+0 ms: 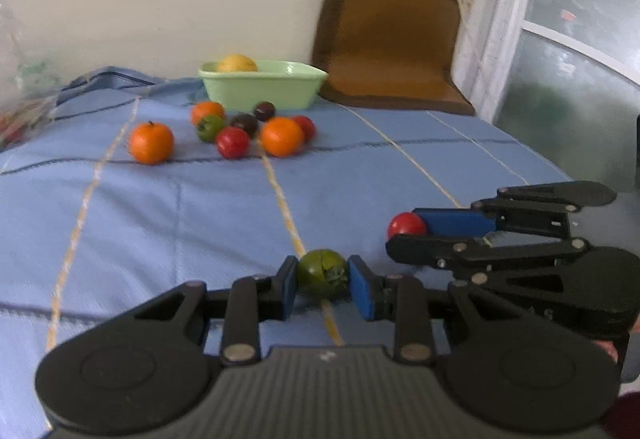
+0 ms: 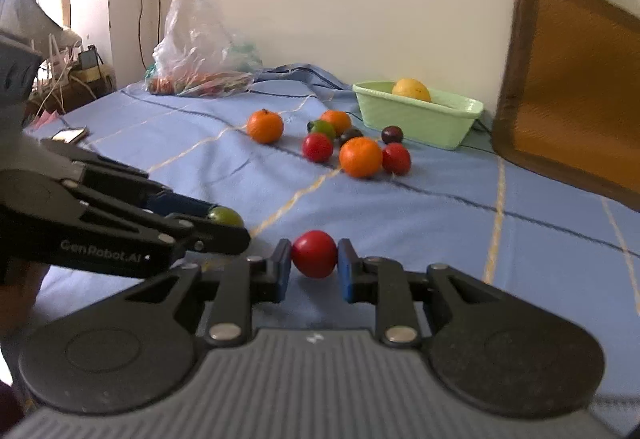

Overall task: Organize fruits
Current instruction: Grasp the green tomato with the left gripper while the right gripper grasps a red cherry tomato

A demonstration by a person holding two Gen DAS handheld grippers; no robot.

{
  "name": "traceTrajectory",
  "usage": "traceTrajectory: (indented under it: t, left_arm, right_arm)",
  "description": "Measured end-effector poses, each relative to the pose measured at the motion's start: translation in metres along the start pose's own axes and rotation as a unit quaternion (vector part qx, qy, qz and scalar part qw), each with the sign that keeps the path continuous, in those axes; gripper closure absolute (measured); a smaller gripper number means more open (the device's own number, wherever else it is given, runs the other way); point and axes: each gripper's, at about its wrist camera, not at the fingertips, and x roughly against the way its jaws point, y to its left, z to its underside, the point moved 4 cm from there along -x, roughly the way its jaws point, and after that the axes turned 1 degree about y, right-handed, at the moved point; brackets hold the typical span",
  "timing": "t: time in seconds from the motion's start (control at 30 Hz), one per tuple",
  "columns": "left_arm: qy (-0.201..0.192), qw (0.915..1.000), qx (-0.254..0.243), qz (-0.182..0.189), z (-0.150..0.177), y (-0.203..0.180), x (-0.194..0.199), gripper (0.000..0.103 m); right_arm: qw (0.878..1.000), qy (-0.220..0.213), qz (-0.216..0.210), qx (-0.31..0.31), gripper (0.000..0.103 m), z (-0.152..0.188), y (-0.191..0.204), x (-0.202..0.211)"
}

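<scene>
My left gripper (image 1: 322,281) is shut on a green fruit (image 1: 321,274), held just above the blue cloth; it also shows in the right wrist view (image 2: 226,217). My right gripper (image 2: 314,263) is shut on a red fruit (image 2: 314,253), also seen from the left wrist (image 1: 406,225). The two grippers are side by side near the front. Farther back lies a cluster of oranges (image 2: 360,157), red fruits (image 2: 317,147), a green one (image 2: 323,127) and dark ones (image 2: 392,134). A light green tub (image 2: 416,115) behind them holds a yellow fruit (image 2: 411,90).
The blue cloth (image 2: 440,223) covers the surface. A clear plastic bag (image 2: 200,51) sits at the back left, a phone (image 2: 70,135) at the left edge. A brown chair (image 2: 572,91) stands right of the tub, against the wall.
</scene>
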Motion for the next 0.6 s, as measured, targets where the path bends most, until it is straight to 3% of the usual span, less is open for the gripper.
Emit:
traceTrajectory:
  t: [0.1,0.27,0.37,0.5,0.6]
  left_arm:
    - [-0.006,0.9997,-0.014,-0.017,0.004,-0.007,0.002,0.074]
    - [-0.01,0.9995,-0.009,-0.027,0.002,-0.008,0.005,0.063]
    - [-0.014,0.9991,-0.014,-0.037,0.003,-0.009,0.008,0.058]
    - [-0.014,0.9991,-0.019,-0.036,0.003,-0.012,0.008,0.059]
    - [-0.009,0.9993,-0.024,-0.027,0.003,-0.014,0.006,0.068]
  right_arm:
    - [1.0,0.001,0.001,-0.019,0.075,0.005,-0.004,0.002]
    - [1.0,0.003,0.001,-0.026,0.073,0.01,-0.001,0.0]
    - [1.0,-0.003,0.005,-0.025,0.062,0.011,0.0,0.002]
    - [0.999,-0.004,0.006,-0.031,0.062,0.013,-0.001,0.004]
    - [1.0,-0.009,0.011,-0.026,0.062,0.014,0.0,0.006]
